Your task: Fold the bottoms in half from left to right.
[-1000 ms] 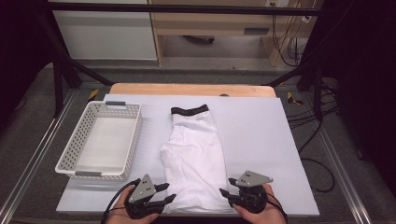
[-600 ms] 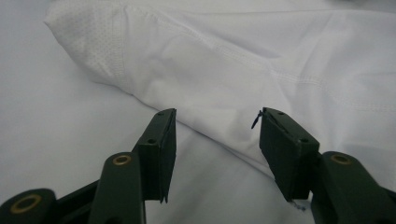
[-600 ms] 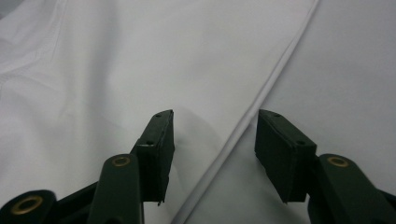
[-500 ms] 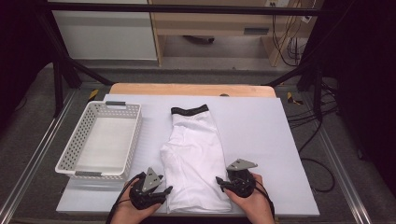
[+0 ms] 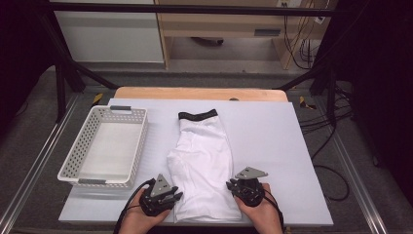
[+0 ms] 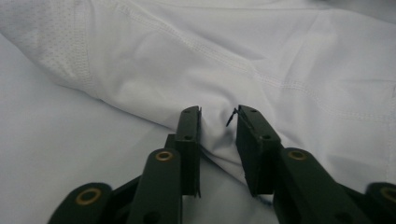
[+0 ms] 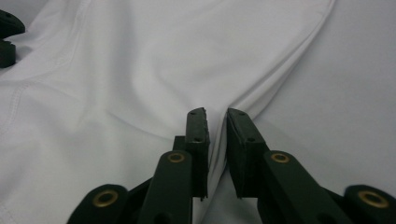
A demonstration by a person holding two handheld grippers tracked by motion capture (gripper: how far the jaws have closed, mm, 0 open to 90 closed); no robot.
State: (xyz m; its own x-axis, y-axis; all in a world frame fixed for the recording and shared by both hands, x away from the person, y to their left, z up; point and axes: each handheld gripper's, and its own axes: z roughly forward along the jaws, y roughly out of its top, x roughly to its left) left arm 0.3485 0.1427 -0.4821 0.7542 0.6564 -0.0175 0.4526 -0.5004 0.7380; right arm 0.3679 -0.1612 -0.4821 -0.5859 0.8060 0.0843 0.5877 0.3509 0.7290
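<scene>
Pinching the near hem of the white shorts point(image 5: 203, 173) from both sides, my two grippers sit at the front edge of the table point(image 5: 272, 141). My left gripper point(image 6: 218, 122) has just been closing: its flat black jaws, bolted with brass-ringed pivots, stand narrowly apart with a raised fold of the cloth gathered between them, the pads pressing on it. My right gripper point(image 7: 217, 120) has likewise just been closing, and its jaws clamp a thin ridge of the fabric at the garment's right edge. In the high view each tool carries a grey three-cornered plate on top and trails a black cable past my hands.

The shorts are a soft, smooth knit, matt white, with rows of double stitching along the seams; a finely perforated mesh panel point(image 6: 60, 51) shows in the left gripper view. They lie flat and lengthwise near the table's middle, the black elastic waistband point(image 5: 197, 115) at the far end, the leg openings toward me. Shallow creases radiate from both pinch points.

The table surface is a pale, smooth sheet with a strip of bare wood point(image 5: 195, 93) along its far edge. To the left of the shorts, apart from them, stands a rectangular white plastic basket point(image 5: 139, 141) with perforated walls and grey handles.
</scene>
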